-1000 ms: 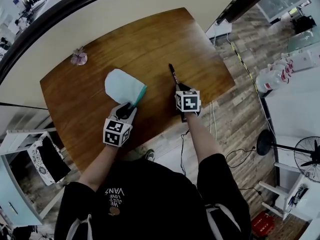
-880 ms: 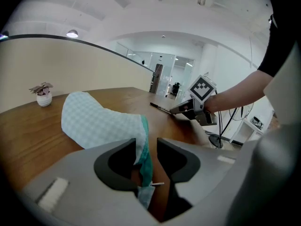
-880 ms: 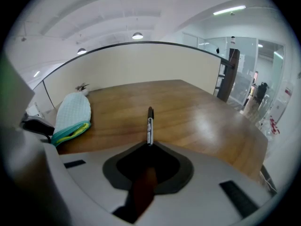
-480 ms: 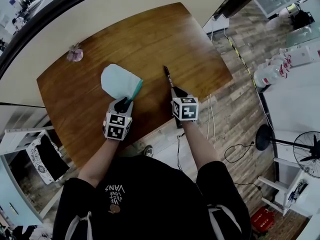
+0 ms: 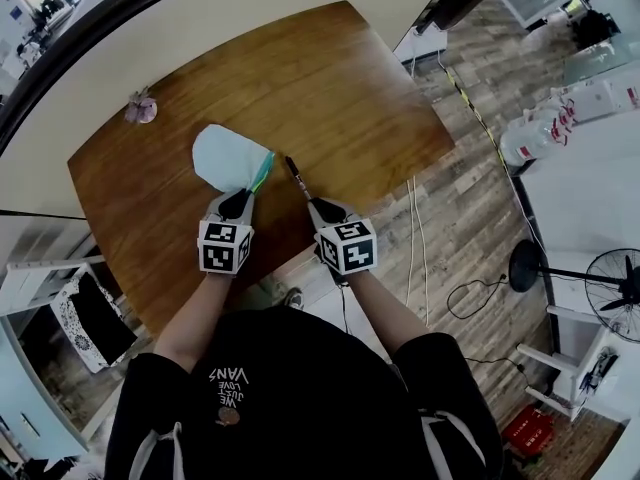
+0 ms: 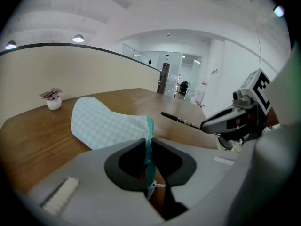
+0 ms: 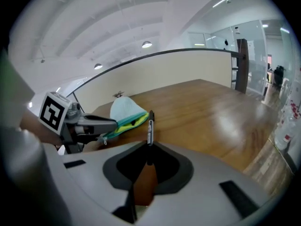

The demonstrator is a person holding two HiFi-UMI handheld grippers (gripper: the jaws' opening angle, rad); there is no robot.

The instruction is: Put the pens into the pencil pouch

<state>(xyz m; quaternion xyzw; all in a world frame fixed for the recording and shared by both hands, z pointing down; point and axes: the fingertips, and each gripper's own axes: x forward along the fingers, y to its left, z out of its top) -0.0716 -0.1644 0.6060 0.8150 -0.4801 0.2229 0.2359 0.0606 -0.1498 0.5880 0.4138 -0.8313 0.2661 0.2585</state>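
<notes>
A mint checked pencil pouch (image 5: 225,155) with a teal zipper edge lies on the wooden table (image 5: 340,78). My left gripper (image 5: 239,204) is at its near end, jaws closing with the teal edge (image 6: 149,134) pinched between the pads. In the right gripper view the pouch (image 7: 123,111) gapes, showing a yellow-green lining. My right gripper (image 5: 318,209) is shut on a black pen (image 5: 295,175), which points away from me, its tip just right of the pouch mouth. The pen (image 7: 150,122) stands up from the jaws, and also shows in the left gripper view, pen (image 6: 181,120).
A small potted plant (image 5: 139,109) stands at the table's far left. The table's near edge runs just under both grippers, with wood-look floor and cables (image 5: 412,218) beyond. A white shelf (image 5: 45,278) stands at the left, a fan (image 5: 610,293) at the right.
My right gripper has carried the pen leftward and nearer to me, up beside the pouch mouth. The left gripper stayed at the pouch's near end and its jaws narrowed on the zipper edge.
</notes>
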